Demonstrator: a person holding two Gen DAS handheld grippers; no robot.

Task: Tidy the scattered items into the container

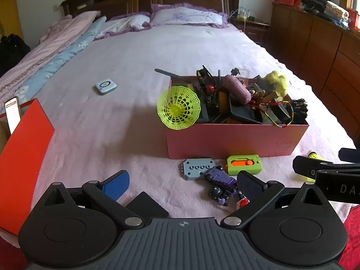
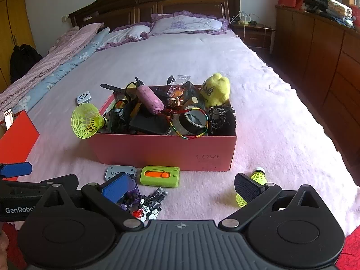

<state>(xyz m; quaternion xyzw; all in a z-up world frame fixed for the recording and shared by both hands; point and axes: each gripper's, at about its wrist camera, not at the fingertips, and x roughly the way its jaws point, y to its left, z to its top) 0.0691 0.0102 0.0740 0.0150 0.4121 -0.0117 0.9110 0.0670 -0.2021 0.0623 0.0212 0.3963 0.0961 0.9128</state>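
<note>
Container: pink rectangular cardboard box point(image 2: 166, 153) on the white bedspread point(image 2: 258, 117), heaped with mixed items above its rim.
Bed: wide, white cover, dark wooden headboard point(image 2: 155, 2) at the far end.
Red lid: flat red cardboard panel point(image 1: 20, 164) at the left edge of the bed.
Left gripper point(image 1: 183, 182): jaws released, spread wide, nothing between them; low over the bedspread near the box's front.
Right gripper point(image 2: 180, 185): jaws released, spread wide, nothing held.
Box shuttlecock: neon-yellow plastic mesh shuttlecock point(image 1: 178, 108) overhanging the box's left corner.
Green case: lime-green rectangular case with orange slider point(image 2: 160, 176), on the bedspread just in front of the box.
Grey plate: grey-blue flat plate with holes point(image 1: 198, 168), just left of the green case.
Purple toy: purple and black toy vehicle point(image 1: 221, 177), near the left gripper's right finger.
Loose shuttlecock: second neon-yellow shuttlecock point(image 2: 258, 176), on the bedspread by the box's right front corner, partly behind the right gripper's finger.
</note>
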